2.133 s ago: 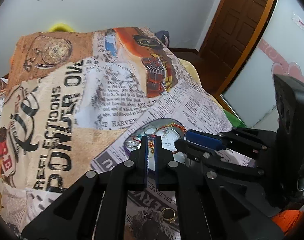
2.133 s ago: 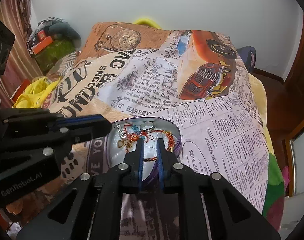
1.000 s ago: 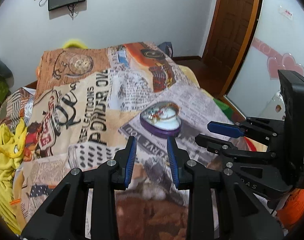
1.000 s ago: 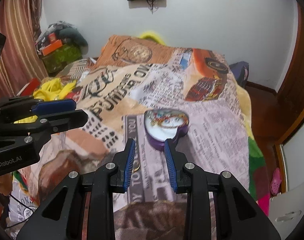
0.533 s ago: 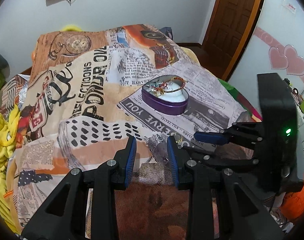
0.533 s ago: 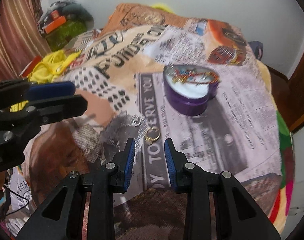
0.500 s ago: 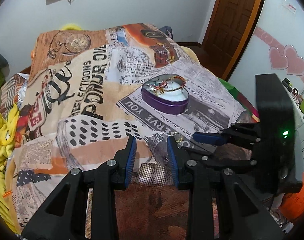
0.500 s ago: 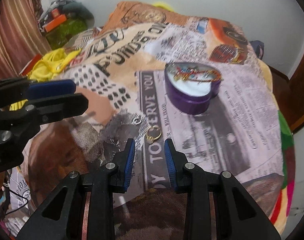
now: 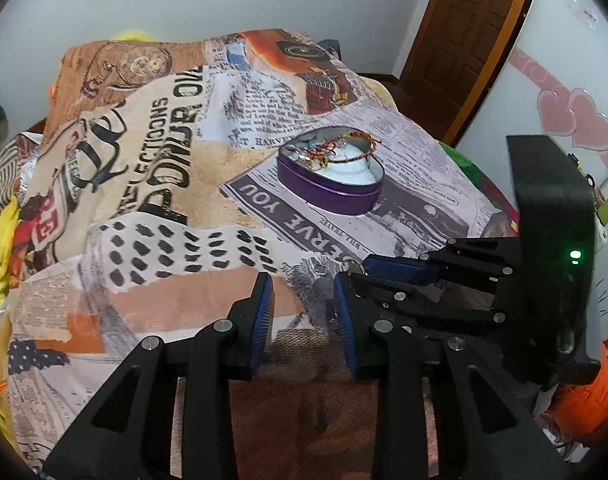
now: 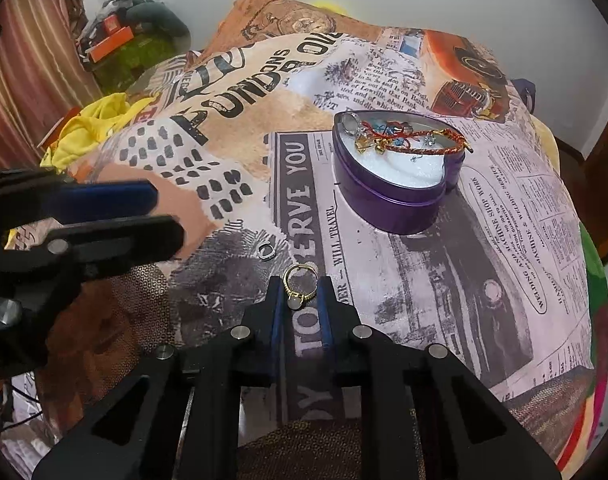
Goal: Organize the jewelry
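Observation:
A purple heart-shaped tin (image 10: 400, 196) sits on the printed bedspread, holding a red braided bracelet (image 10: 428, 145) and small charms on white foam; it also shows in the left wrist view (image 9: 332, 184). A gold ring (image 10: 299, 284) lies on the bedspread between the fingertips of my right gripper (image 10: 299, 292), which is open around it. A small silver ring (image 10: 267, 250) lies just left of it. My left gripper (image 9: 304, 292) is open and empty, low over the bedspread, left of the right gripper (image 9: 388, 276).
The bedspread (image 9: 151, 184) covers a bed. Yellow cloth (image 10: 91, 124) lies at the bed's left edge. A green bag and clutter (image 10: 131, 52) sit by the curtain. A wooden door (image 9: 476, 32) stands at the far right.
Both grippers opened, pulled back from the tin and came down low. The right gripper moved forward until the gold ring sits between its fingertips.

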Demonstrator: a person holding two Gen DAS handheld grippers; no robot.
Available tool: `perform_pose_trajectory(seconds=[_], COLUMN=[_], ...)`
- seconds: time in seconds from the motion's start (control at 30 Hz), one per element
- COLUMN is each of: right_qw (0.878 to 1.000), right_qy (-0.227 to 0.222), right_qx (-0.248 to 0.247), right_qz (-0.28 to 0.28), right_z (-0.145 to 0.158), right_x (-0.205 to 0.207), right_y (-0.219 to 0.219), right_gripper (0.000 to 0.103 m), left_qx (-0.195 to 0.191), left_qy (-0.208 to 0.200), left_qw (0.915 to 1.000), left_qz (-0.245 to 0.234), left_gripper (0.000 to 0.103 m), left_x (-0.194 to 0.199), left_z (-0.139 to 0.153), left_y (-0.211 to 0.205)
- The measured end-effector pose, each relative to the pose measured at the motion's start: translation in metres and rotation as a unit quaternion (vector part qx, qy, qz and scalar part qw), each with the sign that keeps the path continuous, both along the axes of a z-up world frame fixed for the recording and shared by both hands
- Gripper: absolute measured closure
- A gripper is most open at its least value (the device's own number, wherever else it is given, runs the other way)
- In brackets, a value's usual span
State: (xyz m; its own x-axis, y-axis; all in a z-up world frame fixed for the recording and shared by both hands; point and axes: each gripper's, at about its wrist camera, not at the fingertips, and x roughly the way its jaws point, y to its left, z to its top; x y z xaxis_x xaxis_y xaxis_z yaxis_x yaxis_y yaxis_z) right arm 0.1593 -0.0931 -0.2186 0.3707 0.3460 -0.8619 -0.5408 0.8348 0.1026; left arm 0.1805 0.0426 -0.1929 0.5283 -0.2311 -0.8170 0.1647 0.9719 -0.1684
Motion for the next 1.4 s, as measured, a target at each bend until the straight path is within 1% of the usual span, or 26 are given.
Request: perform_pose_trajectory(seconds=[0.07, 0.1, 0.23, 0.33, 0.63, 0.67, 0.7, 0.73, 0.83, 1.0, 1.1, 1.4], right_qw=[1.0, 1.0, 1.0, 0.999, 0.997, 0.997, 0.997, 0.997, 0.997, 0.996, 0.996, 0.993], right_qy=[-0.004, -0.005, -0.015, -0.023, -0.032, -0.032, -0.032, -0.032, -0.032, -0.038, -0.047, -0.078], right_qx=[0.0, 0.001, 0.01, 0.016, 0.035, 0.037, 0.038, 0.039, 0.041, 0.045, 0.048, 0.058], right_qz=[-0.004, -0.007, -0.023, -0.033, -0.057, -0.059, -0.06, -0.061, -0.061, -0.061, -0.062, -0.07], right_z=[0.003, 0.004, 0.014, 0.021, 0.028, 0.028, 0.028, 0.028, 0.029, 0.035, 0.042, 0.065], right_x=[-0.002, 0.0, 0.003, 0.005, 0.011, 0.012, 0.012, 0.012, 0.012, 0.01, 0.01, 0.017], right_y=[-0.002, -0.004, -0.015, -0.025, -0.048, -0.049, -0.05, -0.05, -0.05, -0.052, -0.053, -0.054], right_gripper=[0.09, 0.096, 0.096, 0.096, 0.096, 0.096, 0.096, 0.096, 0.096, 0.096, 0.096, 0.096], left_qx=[0.001, 0.002, 0.009, 0.015, 0.029, 0.032, 0.037, 0.043, 0.037, 0.034, 0.03, 0.018], left_qy=[0.003, 0.004, 0.011, 0.021, 0.022, 0.021, 0.019, 0.018, 0.018, 0.012, 0.0, -0.065], left_qw=[1.0, 0.9999, 0.9997, 0.9994, 0.9992, 0.9991, 0.999, 0.9988, 0.9989, 0.9992, 0.9995, 0.9977], left_qz=[-0.007, -0.01, -0.02, -0.022, -0.017, -0.017, -0.016, -0.015, -0.021, -0.019, -0.013, -0.005], left_gripper=[0.073, 0.073, 0.073, 0.079, 0.084, 0.087, 0.092, 0.094, 0.095, 0.095, 0.095, 0.095], left_x=[0.002, 0.003, 0.011, 0.019, 0.032, 0.032, 0.032, 0.032, 0.03, 0.023, 0.019, 0.016], left_z=[-0.004, -0.005, -0.015, -0.024, -0.036, -0.037, -0.038, -0.038, -0.037, -0.03, -0.019, 0.033], left_y=[-0.005, -0.008, -0.019, -0.023, -0.027, -0.028, -0.029, -0.029, -0.029, -0.026, -0.022, -0.015])
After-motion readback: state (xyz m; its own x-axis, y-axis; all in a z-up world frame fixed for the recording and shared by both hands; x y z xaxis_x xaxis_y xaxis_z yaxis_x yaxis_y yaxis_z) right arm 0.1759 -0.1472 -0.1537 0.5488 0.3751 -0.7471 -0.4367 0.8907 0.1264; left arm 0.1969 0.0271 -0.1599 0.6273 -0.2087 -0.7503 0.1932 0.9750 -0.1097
